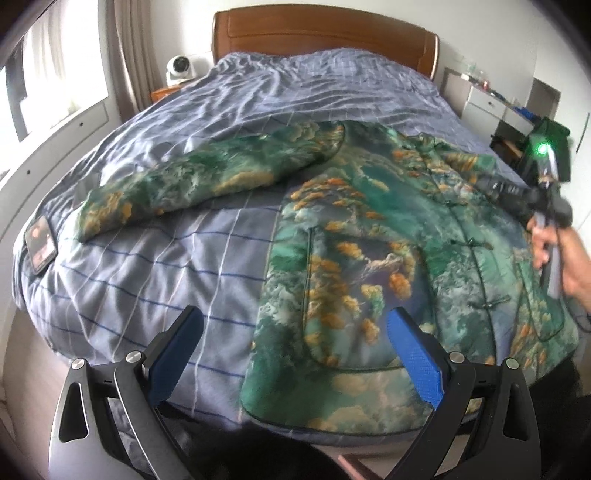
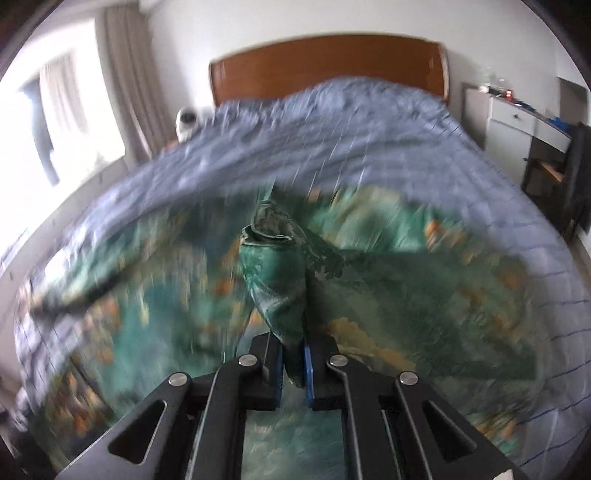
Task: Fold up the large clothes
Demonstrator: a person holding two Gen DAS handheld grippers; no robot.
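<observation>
Fingers first: the left gripper (image 1: 295, 354) has its blue pads spread wide apart, nothing between them, hovering over the near edge of the bed (image 1: 147, 258) right above the jacket's bottom hem. Over on the right gripper (image 2: 293, 365), the pads are pinched tight on a bunched fold of green cloth, which looks like a sleeve end (image 2: 275, 266) rising up in front of the lens, with everything behind it blurred.

Now the big picture: that bed, under a blue-grey checked cover, fills the room up to a wooden headboard (image 1: 325, 33). Across its near right part lies the jacket (image 1: 388, 240), green with orange cloud patterns, front up, knotted buttons down its middle. Its other sleeve (image 1: 192, 181) stretches flat toward the bed's left edge. A phone (image 1: 40, 245) sits at the near left corner. At the right edge, a hand (image 1: 561, 254) grips the other tool's handle.
</observation>
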